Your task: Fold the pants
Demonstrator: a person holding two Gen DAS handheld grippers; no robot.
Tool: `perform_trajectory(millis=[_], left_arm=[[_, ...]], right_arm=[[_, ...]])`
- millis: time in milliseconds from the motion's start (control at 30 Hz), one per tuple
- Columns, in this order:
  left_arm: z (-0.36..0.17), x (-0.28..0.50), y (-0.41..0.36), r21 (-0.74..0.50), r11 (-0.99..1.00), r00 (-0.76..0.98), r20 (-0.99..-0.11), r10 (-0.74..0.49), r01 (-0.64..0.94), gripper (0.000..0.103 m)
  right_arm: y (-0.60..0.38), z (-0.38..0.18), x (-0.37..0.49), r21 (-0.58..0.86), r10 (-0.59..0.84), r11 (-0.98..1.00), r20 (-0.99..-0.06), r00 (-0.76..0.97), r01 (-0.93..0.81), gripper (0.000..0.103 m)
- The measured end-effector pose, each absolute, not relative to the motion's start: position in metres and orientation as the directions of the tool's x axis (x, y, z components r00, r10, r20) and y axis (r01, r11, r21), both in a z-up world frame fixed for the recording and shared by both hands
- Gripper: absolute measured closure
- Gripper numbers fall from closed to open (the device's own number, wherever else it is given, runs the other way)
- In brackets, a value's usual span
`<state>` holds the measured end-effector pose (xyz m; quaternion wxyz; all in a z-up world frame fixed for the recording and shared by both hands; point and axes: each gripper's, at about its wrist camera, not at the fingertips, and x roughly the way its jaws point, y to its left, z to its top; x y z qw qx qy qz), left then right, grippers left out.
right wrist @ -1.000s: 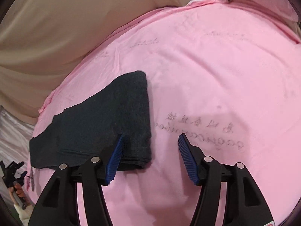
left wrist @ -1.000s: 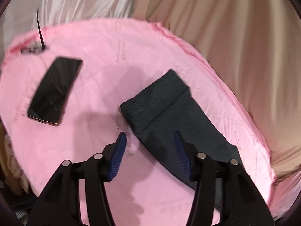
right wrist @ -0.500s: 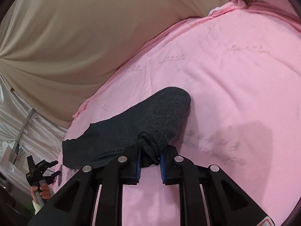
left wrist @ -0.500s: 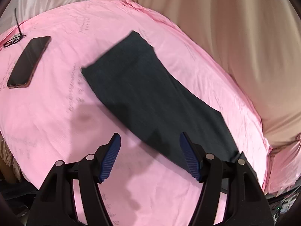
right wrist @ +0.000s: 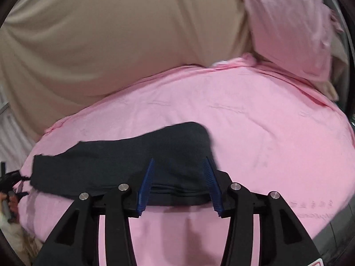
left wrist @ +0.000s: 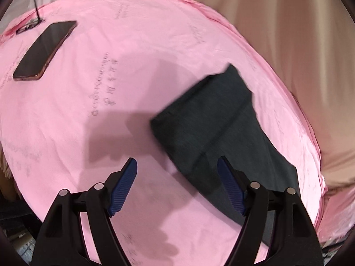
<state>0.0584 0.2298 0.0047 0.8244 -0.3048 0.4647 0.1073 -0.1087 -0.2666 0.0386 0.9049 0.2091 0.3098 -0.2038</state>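
Note:
The dark grey pants [left wrist: 213, 128] lie folded on the pink sheet [left wrist: 133, 44], one end doubled back over the rest. My left gripper [left wrist: 177, 188] is open and empty, hovering over the near edge of the pants. In the right wrist view the pants [right wrist: 124, 161] lie flat with stacked layers at their near edge. My right gripper [right wrist: 179, 186] is open, its blue pads [right wrist: 146, 186] on either side of that near folded edge, holding nothing.
A black phone [left wrist: 44, 51] lies at the far left of the sheet, with a small black object [left wrist: 28, 25] beyond it. Beige fabric [right wrist: 111, 33] lies past the sheet's far edge. A pink pillow [right wrist: 288, 22] sits at the back right.
My right gripper, shut on the pants' end half a second ago, has opened and let it go. The end now lies folded over the pants. The left gripper stayed open and shifted.

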Motion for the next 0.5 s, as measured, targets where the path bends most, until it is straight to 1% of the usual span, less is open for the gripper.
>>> perform_trajectory(millis=[100, 233, 267, 300, 367, 400, 433, 467, 500], left_arm=[[-0.002, 0.064, 0.241, -0.463, 0.754, 0.55, -0.819, -0.163, -0.466, 0.03], [-0.011, 0.081, 0.249, -0.473, 0.747, 0.554, -0.815, -0.171, -0.467, 0.031], [-0.009, 0.088, 0.249, -0.461, 0.763, 0.557, -0.815, -0.162, -0.453, 0.035], [-0.009, 0.095, 0.25, -0.456, 0.775, 0.556, -0.814, -0.165, -0.438, 0.047], [-0.01, 0.108, 0.251, -0.452, 0.78, 0.549, -0.818, -0.171, -0.432, 0.052], [-0.009, 0.113, 0.252, -0.45, 0.783, 0.551, -0.818, -0.167, -0.43, 0.058], [-0.009, 0.117, 0.253, -0.448, 0.787, 0.554, -0.816, -0.166, -0.424, 0.061], [-0.007, 0.122, 0.254, -0.448, 0.791, 0.557, -0.814, -0.167, -0.417, 0.065], [-0.007, 0.122, 0.255, -0.452, 0.79, 0.558, -0.812, -0.172, -0.414, 0.066]], right_arm=[[-0.228, 0.027, -0.057, 0.239, -0.117, 0.901, -0.671, 0.732, 0.363, 0.055], [-0.197, -0.006, 0.001, 0.211, -0.055, 0.929, -0.734, 0.677, 0.304, 0.055], [-0.196, -0.016, 0.01, 0.212, -0.041, 0.929, -0.756, 0.654, 0.304, 0.055], [-0.194, -0.023, 0.016, 0.197, -0.051, 0.928, -0.774, 0.632, 0.317, 0.055], [-0.197, -0.039, 0.026, 0.143, -0.107, 0.92, -0.803, 0.586, 0.364, 0.055], [-0.202, -0.045, 0.027, 0.13, -0.127, 0.915, -0.807, 0.577, 0.383, 0.056], [-0.204, -0.049, 0.033, 0.14, -0.127, 0.907, -0.809, 0.574, 0.398, 0.06], [-0.21, -0.051, 0.036, 0.152, -0.137, 0.888, -0.812, 0.567, 0.433, 0.085], [-0.217, -0.051, 0.034, 0.184, -0.118, 0.875, -0.816, 0.566, 0.448, 0.096]])
